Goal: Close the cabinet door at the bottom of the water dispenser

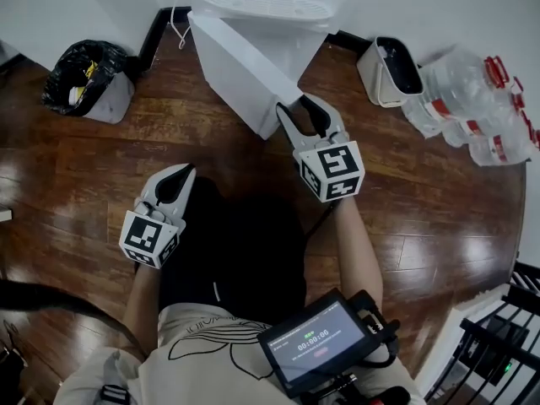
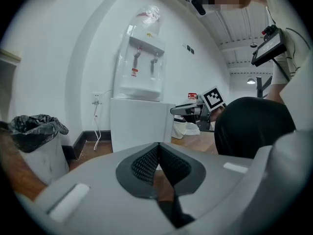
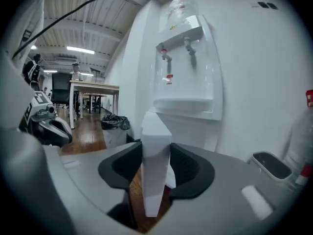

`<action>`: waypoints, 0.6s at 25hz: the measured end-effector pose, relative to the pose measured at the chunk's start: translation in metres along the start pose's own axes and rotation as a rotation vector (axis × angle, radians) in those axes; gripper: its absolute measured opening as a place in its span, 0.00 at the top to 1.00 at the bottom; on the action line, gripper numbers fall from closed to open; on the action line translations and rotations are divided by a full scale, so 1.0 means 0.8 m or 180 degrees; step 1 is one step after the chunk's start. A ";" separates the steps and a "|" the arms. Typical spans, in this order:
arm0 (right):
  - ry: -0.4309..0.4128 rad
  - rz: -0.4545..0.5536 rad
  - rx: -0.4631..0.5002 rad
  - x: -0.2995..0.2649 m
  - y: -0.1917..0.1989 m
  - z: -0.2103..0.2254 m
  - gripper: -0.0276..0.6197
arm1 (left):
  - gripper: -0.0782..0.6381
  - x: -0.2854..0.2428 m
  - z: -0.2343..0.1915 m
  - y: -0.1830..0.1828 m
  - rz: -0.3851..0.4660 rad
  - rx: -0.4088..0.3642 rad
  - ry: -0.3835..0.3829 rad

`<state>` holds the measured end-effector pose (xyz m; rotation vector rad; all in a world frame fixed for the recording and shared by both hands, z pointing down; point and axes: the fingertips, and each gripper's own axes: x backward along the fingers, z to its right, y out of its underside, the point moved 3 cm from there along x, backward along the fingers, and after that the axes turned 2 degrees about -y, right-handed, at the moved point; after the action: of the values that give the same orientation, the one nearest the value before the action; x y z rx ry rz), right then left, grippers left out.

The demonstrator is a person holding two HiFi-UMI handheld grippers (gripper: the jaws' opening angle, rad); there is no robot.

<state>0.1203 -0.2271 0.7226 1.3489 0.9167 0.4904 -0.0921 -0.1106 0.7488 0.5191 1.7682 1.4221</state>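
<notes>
The white water dispenser [image 1: 268,7] stands against the wall. Its bottom cabinet door [image 1: 236,67] is swung out over the wooden floor. My right gripper [image 1: 309,105] is at the door's free edge, and in the right gripper view that edge [image 3: 155,146] fills the gap between both pads, so the jaws are shut on it. My left gripper [image 1: 183,172] hangs lower and to the left, well away from the door, shut with nothing in it. In the left gripper view the pads [image 2: 146,161] meet, with the dispenser [image 2: 142,67] and the door [image 2: 139,124] ahead.
A bin with a black bag [image 1: 84,78] stands left of the dispenser, beside a white power cord [image 1: 177,28]. To the right are a small white bin [image 1: 392,70] and several large water bottles [image 1: 472,108]. A tablet [image 1: 316,340] hangs at the person's chest. Black railing [image 1: 506,327] is at lower right.
</notes>
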 end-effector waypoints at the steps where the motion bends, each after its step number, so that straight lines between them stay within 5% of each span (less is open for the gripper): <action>1: 0.0011 -0.0010 -0.0035 0.001 0.001 0.002 0.68 | 0.86 0.003 -0.001 0.000 -0.0002 0.0015 -0.0010; 8: 0.0344 -0.0104 -0.0205 -0.006 0.003 0.055 0.68 | 0.86 0.007 -0.003 0.005 -0.0035 -0.0073 0.0029; 11: 0.0708 -0.0123 -0.0316 -0.016 0.002 0.104 0.83 | 0.86 0.010 -0.004 0.005 -0.0023 -0.0051 -0.0003; 15: 0.1048 -0.0102 -0.0322 -0.047 -0.001 0.159 0.85 | 0.86 0.023 -0.006 0.007 -0.0006 0.0038 -0.0059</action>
<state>0.1992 -0.3336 0.7270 1.1789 1.1639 0.7390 -0.1081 -0.0983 0.7486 0.5352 1.7632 1.4018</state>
